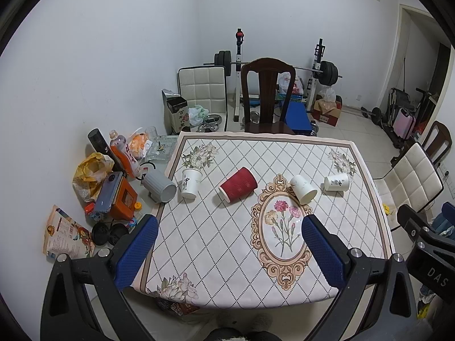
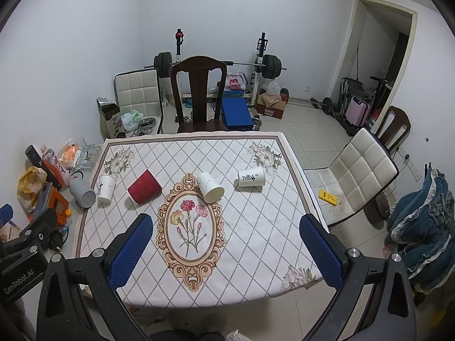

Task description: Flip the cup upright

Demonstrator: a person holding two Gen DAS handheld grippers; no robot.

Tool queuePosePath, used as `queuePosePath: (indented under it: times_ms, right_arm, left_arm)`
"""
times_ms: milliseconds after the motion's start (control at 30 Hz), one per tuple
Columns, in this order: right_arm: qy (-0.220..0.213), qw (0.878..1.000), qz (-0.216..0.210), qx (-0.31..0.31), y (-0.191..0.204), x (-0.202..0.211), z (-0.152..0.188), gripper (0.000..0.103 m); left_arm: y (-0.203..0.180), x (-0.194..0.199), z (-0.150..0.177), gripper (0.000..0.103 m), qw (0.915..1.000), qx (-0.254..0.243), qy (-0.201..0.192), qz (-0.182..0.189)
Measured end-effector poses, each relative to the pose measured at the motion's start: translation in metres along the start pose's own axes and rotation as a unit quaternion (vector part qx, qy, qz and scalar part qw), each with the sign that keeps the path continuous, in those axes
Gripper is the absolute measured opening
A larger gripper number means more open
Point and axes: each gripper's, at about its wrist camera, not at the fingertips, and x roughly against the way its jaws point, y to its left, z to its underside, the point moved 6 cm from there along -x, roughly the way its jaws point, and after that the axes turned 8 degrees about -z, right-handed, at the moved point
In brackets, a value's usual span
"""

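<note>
On the bench (image 1: 327, 153), seen from the left wrist, four cups lie in a row across the far half: a white cup (image 1: 190, 183) at far left, inverted or tilted, which cannot be told; a red cup (image 1: 238, 185) on its side, mouth toward the near left; a marbled cup (image 1: 303, 189) on its side; a lettered cup (image 1: 337, 182) on its side at right. A grey mug (image 1: 159, 186) lies tipped just off the bench's left edge. Left tongs (image 1: 230, 251) hang spread over the near edge, holding nothing, well apart from every cup.

From the right wrist, the same row appears: red cup (image 2: 144, 190), marbled cup (image 2: 210, 187), lettered cup (image 2: 251, 177). Right tongs (image 2: 226, 251) are likewise spread and empty, above the near bench.

Judgement: no cup is yet gripped; the approach step is in hand. Next, one pair of tongs should advance, close across a cup's wall, then rotate it mouth up.
</note>
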Motion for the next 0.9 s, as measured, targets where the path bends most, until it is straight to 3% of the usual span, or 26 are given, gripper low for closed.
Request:
queuePosePath:
  times_ms: [233, 367, 633, 900]
  right_arm:
    - [0.004, 1.0, -0.007, 0.0, 0.004, 0.008, -0.006, 0.103]
    - [0.018, 1.0, -0.013, -0.004, -0.005, -0.005, -0.004, 0.103]
    - [0.114, 0.993, -0.025, -0.01, -0.031, -0.1, 0.03, 0.103]
    - [0.198, 0.98, -0.018, -0.022, -0.042, -0.208, 0.078, 0.103]
  left_arm:
    - [-0.008, 0.001, 0.003, 0.103, 0.9999, 0.002, 0.009, -0.005]
    - [-0.016, -0.021, 0.012, 0.103, 0.9995, 0.005, 0.028, -0.01]
    - [-0.032, -0.094, 0.039, 0.103, 0.9959, -0.001, 0.077, -0.047]
    - [-0.042, -0.18, 0.05, 0.103, 0.9882, -0.035, 0.138, -0.055]
